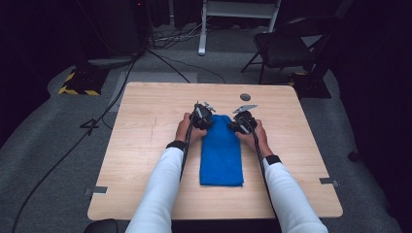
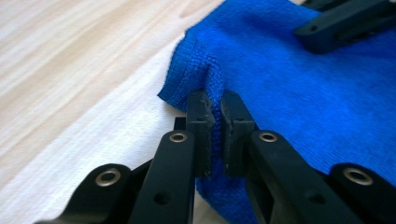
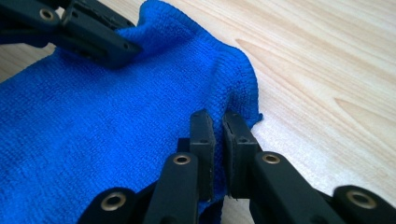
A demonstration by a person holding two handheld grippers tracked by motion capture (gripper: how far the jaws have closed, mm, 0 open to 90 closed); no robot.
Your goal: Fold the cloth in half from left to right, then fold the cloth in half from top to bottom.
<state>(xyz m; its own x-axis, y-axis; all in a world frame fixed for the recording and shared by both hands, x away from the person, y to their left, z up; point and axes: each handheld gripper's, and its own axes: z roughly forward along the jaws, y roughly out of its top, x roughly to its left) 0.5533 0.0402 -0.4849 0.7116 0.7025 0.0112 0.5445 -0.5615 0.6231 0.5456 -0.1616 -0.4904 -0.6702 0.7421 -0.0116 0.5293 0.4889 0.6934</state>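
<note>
A folded blue cloth (image 1: 221, 153) lay on the wooden table (image 1: 145, 145), a long rectangle running from the middle of the high view down toward the lower centre of the frame. Its 2 far corners sat at the frame's centre, and a gripper met each of them.

The left gripper (image 1: 201, 118) was at the cloth's far left corner, just left of centre in the high view, held by the person's left hand (image 1: 187, 130). In the left gripper view the 2 black jaws stood nearly together at the lower centre of the frame, with a fold of the blue cloth (image 2: 299, 88) pinched between them; the cloth's edge bunched up just above the jaw tips. The left gripper (image 2: 214, 112) thus clamped the corner. The other gripper's black jaw showed in the upper right of that frame, resting over the cloth.

The right gripper (image 1: 242, 121) was at the far right corner, just right of centre in the high view, held by the right hand (image 1: 257, 136). In the right gripper view its jaws were likewise drawn close at the lower centre, gripping the rumpled edge of the cloth (image 3: 116, 126), which rose in a small ridge above the right gripper (image 3: 217, 122). The left gripper's jaw crossed the upper left of that frame.

A small dark round disc (image 1: 245, 97) lay on the table beyond the grippers, above centre. A black folding chair (image 1: 286, 48) stood on the grey floor in the upper right of the high view, and cables (image 1: 73, 145) trailed across the floor at the left.
</note>
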